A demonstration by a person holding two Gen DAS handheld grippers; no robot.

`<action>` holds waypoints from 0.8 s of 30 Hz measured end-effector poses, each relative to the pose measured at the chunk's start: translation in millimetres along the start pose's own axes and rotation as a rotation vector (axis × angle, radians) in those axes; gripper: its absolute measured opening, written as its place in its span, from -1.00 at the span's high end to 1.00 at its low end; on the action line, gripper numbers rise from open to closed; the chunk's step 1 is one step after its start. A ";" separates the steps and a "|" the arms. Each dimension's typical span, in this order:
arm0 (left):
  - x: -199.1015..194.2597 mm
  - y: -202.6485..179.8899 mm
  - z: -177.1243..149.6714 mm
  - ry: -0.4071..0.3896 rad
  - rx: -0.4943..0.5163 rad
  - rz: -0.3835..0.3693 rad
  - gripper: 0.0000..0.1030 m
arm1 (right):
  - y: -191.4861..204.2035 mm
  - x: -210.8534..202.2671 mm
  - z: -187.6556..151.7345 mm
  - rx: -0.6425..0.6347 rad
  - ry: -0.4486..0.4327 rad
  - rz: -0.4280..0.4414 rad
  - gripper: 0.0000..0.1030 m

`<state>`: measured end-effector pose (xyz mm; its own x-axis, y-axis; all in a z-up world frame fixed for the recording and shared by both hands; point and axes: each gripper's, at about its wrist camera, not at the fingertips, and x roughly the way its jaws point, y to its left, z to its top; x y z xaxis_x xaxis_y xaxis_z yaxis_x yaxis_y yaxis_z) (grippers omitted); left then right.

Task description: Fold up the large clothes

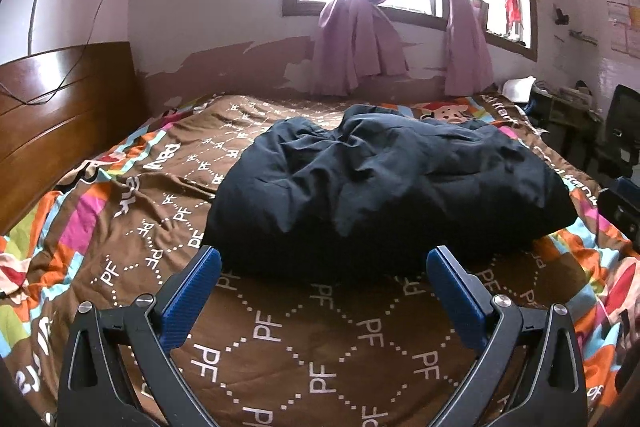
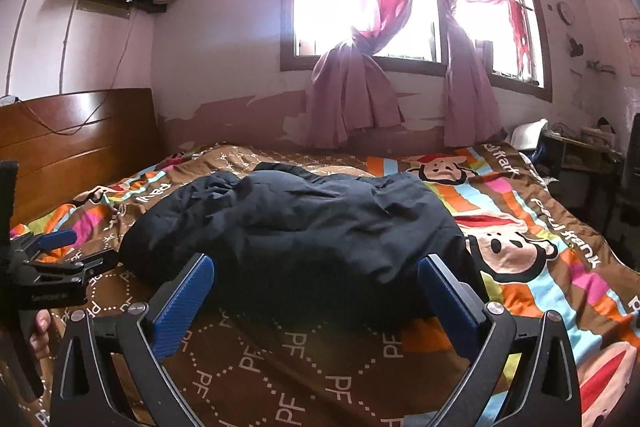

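Observation:
A large black padded jacket lies in a bulky folded heap in the middle of the bed; it also shows in the right wrist view. My left gripper is open and empty, hovering just short of the jacket's near edge. My right gripper is open and empty too, its blue fingers framing the jacket's near edge without holding it. The left gripper also shows from the side at the left edge of the right wrist view.
The bed wears a brown patterned bedspread with colourful borders. A wooden headboard stands at left. A window with pink curtains is behind the bed. A desk with clutter sits at right.

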<state>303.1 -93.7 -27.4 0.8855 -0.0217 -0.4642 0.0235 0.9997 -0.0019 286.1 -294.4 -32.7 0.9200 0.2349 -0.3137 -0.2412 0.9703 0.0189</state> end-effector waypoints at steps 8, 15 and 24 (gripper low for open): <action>-0.2 -9.8 -4.1 0.013 0.022 -0.041 -0.97 | -1.3 2.9 -3.1 -0.007 0.024 -0.018 -1.00; -0.8 -9.1 -3.7 0.017 0.011 -0.044 -0.97 | -0.8 7.7 -7.2 -0.013 0.050 -0.015 -1.00; -4.1 -9.9 -3.0 0.003 0.008 -0.043 -0.97 | -1.6 9.1 -7.5 -0.013 0.058 -0.015 -1.00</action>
<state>297.9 -103.5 -28.2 0.8821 -0.0644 -0.4666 0.0650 0.9978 -0.0148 292.5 -294.2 -42.7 0.9041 0.2165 -0.3683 -0.2324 0.9726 0.0013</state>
